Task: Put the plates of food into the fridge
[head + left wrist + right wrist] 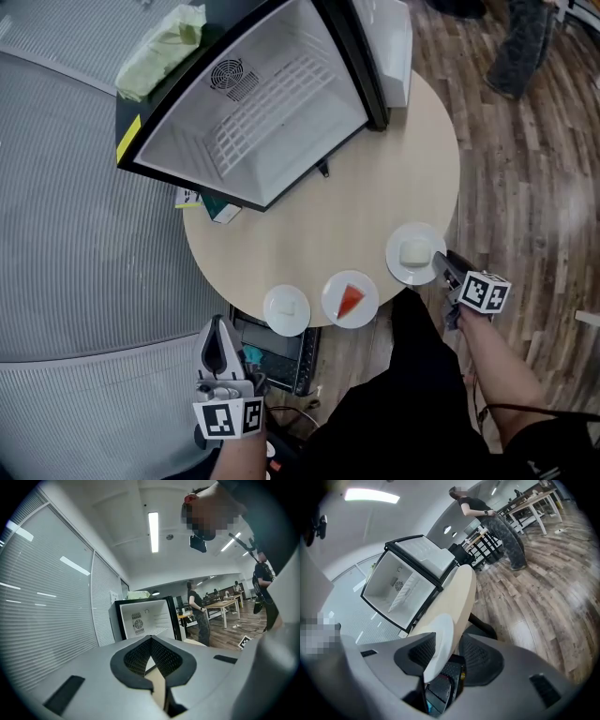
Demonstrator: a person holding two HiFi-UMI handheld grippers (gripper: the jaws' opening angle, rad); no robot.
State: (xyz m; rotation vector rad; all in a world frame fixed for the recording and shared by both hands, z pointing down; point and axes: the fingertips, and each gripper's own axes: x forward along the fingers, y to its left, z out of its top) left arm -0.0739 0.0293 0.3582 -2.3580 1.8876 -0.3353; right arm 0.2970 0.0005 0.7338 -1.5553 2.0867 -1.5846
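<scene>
Grasping step: right tongs (441,267) straddle the rim of a plate (415,253) at four o'clock on the desk (309,225)
Jaws apart, not yet gripping; next they close and carry it to the fridge (281,84) at eleven o'clock; left tongs (218,339) closed, empty

Table (309,234) pale matt wood; plates (398,258) white, smooth; floor (525,187) grainy wood planks; fridge (281,56) liner white plastic.
</scene>
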